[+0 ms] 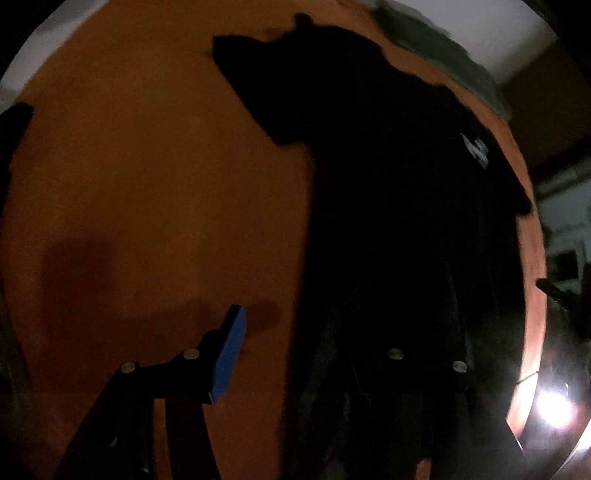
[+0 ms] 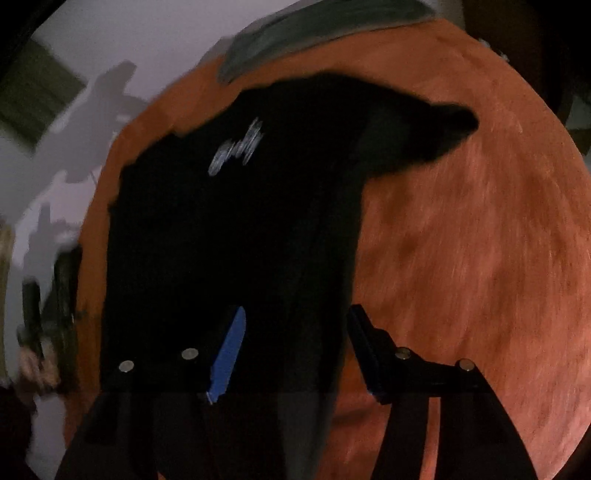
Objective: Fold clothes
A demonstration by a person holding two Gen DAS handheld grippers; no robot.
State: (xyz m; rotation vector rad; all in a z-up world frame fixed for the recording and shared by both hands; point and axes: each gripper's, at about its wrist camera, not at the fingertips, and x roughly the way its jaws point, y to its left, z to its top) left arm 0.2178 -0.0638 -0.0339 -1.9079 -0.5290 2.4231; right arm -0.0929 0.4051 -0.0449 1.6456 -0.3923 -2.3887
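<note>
A black garment [image 2: 236, 229] with a small white print [image 2: 236, 147] lies spread over an orange surface [image 2: 480, 240], one sleeve [image 2: 417, 129] reaching toward the far edge and its hem at the near edge under both tools. In the right wrist view, the right hand-held gripper [image 2: 295, 354] stands with its blue-padded fingers [image 2: 229, 354] spread wide, the cloth's side edge running up between them; no fold is pinched there that can be made out. In the left wrist view, the left hand-held gripper [image 1: 314, 354] shows one blue pad [image 1: 231, 354] over bare orange while the other finger is lost against the dark cloth, so whether it grips the fabric cannot be told.

The risk, as judged here: black cloth in dim light hides layers, and a closing finger could catch only the top layer or miss the edge altogether, dragging the garment askew. The pictures are smeared by motion; a fast pull might bunch the sleeve or slide the shirt toward the surface's edge, where a grey-green cloth [image 2: 314, 29] lies. The glare at the near right edge [image 1: 550, 406] further masks the hem.
</note>
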